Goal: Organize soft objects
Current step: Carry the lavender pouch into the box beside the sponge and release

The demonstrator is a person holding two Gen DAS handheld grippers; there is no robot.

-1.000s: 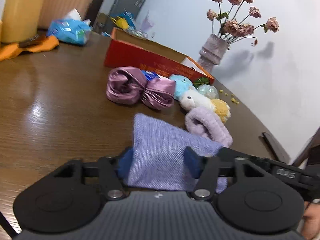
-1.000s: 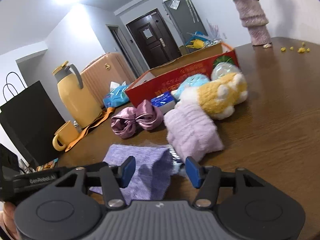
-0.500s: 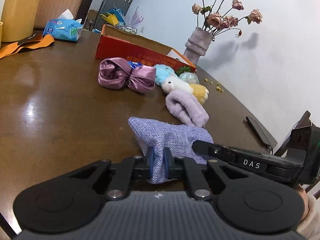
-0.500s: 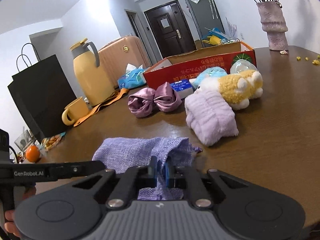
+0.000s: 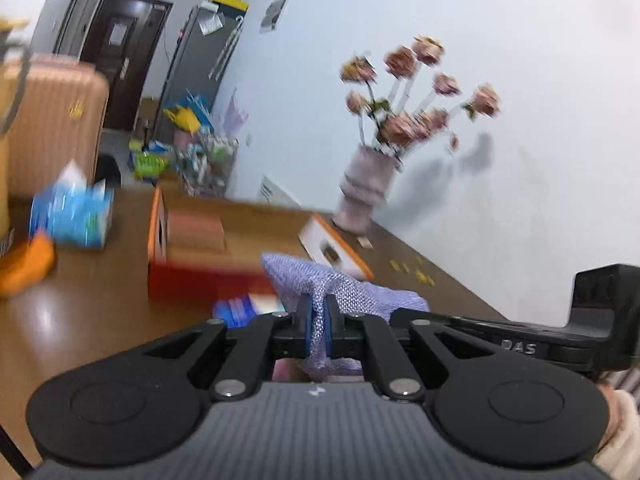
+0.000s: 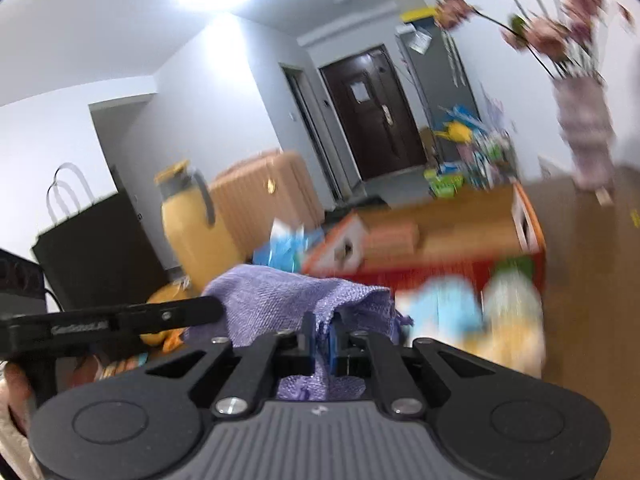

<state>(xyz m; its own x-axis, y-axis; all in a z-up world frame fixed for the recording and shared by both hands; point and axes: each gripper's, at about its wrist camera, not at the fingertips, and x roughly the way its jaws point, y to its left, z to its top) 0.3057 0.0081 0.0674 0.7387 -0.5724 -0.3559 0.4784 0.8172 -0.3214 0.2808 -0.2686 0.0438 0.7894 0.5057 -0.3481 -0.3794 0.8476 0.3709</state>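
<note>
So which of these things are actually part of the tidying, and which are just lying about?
Part of the job:
- purple cloth pouch, pinched by both hand-held grippers: left, right
- red box
- blurred plush toys

Just lying about:
- flower vase
- yellow jug
- tissue pack
- suitcase

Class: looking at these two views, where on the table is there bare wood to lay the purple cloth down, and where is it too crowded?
Bare wood shows left of the red box, below the blue tissue pack. More lies right of the box toward the vase. In front of the box the plush toys crowd it. Both grippers hold the purple cloth.
</note>
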